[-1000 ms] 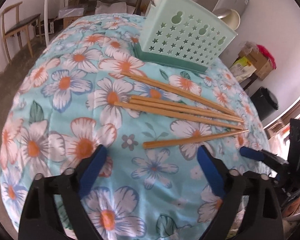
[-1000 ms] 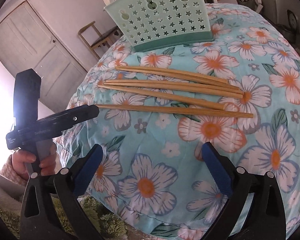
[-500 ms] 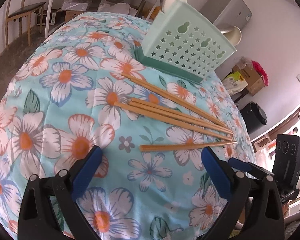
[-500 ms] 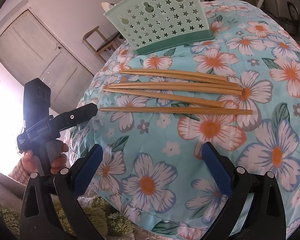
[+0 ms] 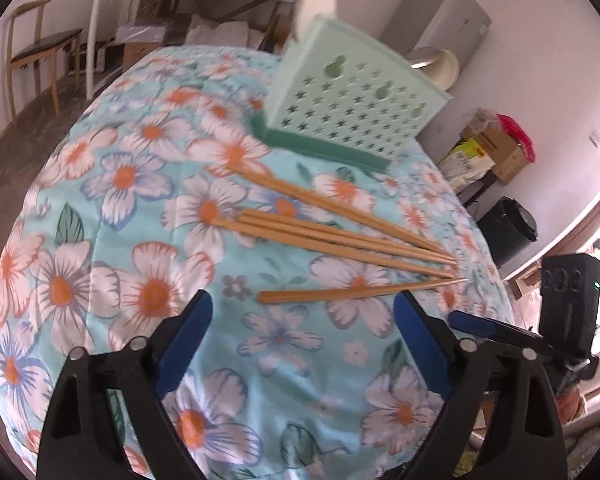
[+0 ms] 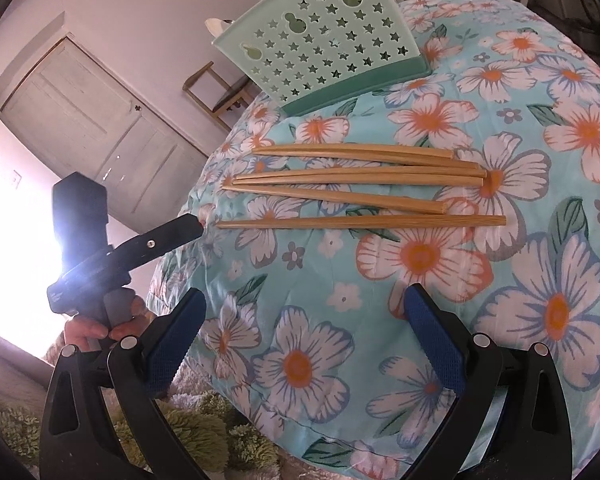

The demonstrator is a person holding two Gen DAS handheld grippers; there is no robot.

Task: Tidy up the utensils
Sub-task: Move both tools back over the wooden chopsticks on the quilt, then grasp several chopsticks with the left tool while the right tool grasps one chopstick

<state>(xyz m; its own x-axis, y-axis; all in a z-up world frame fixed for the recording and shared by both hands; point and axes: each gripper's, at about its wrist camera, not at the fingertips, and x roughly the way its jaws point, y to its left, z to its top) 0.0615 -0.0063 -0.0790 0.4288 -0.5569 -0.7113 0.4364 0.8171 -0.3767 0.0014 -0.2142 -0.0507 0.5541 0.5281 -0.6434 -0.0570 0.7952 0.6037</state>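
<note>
Chopsticks [image 5: 340,236] lie loose before the holder [image 5: 352,108]; light, stiff, likely slippery; grip mid-shaft. Left gripper [image 5: 300,336] and right gripper [image 6: 304,328] gape wide, empty.

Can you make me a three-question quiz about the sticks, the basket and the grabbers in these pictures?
1. Where do the chopsticks lie?
A. inside the basket
B. on the flowery cloth, in front of the basket
C. on the floor

2. What colour is the star-holed basket?
A. mint green
B. red
C. black

3. How are the left gripper and right gripper?
A. both open, holding nothing
B. both shut on a chopstick
C. one open, one shut

Answers:
1 B: the sticks lie flat on the floral cloth, apart from the basket.
2 A: its walls are pale mint on a darker green base.
3 A: the blue pads on each stand wide apart with only cloth between them.
</note>
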